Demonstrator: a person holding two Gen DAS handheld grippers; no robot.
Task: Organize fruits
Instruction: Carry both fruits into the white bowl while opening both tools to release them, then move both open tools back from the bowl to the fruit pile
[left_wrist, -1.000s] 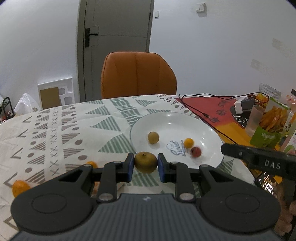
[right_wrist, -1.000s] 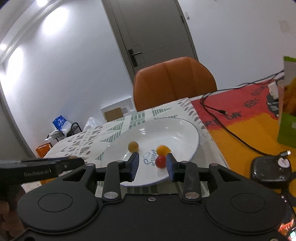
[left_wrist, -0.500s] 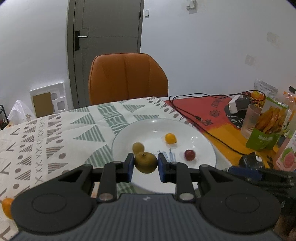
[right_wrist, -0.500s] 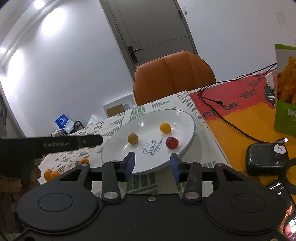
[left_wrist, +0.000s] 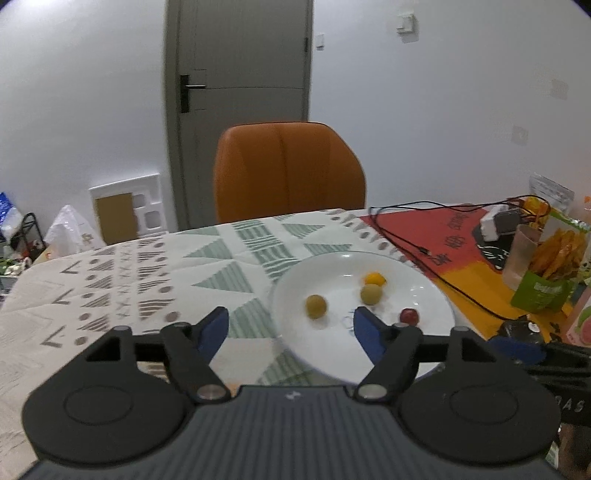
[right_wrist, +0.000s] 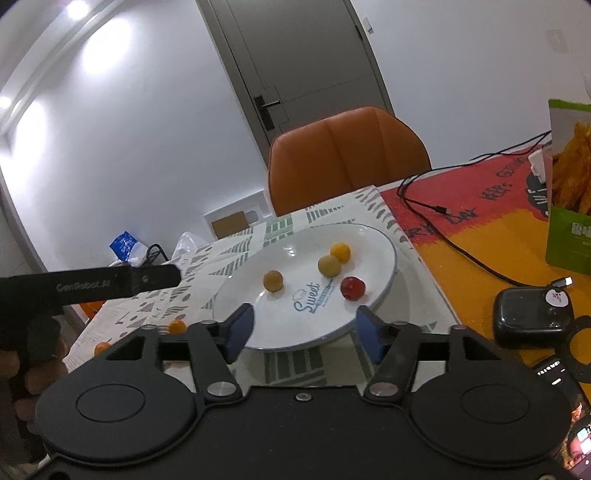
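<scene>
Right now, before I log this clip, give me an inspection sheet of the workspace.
Surface: table with a patterned cloth and a red and yellow mat.
Job's things: white plate holds four fruits: two yellow-green, one orange, one red; small orange fruits lie loose on the cloth.
Clutter: green snack bag, black box, cup.
Grippers: left gripper open, empty; right gripper open, empty.
Cables: black cable across the mat.
Surroundings: orange chair, grey door, bags on the floor.

White plate (right_wrist: 384, 254) holding four small fruits: two yellow-green (right_wrist: 329, 265), one orange (right_wrist: 340, 252), one red (right_wrist: 352, 288)
</scene>
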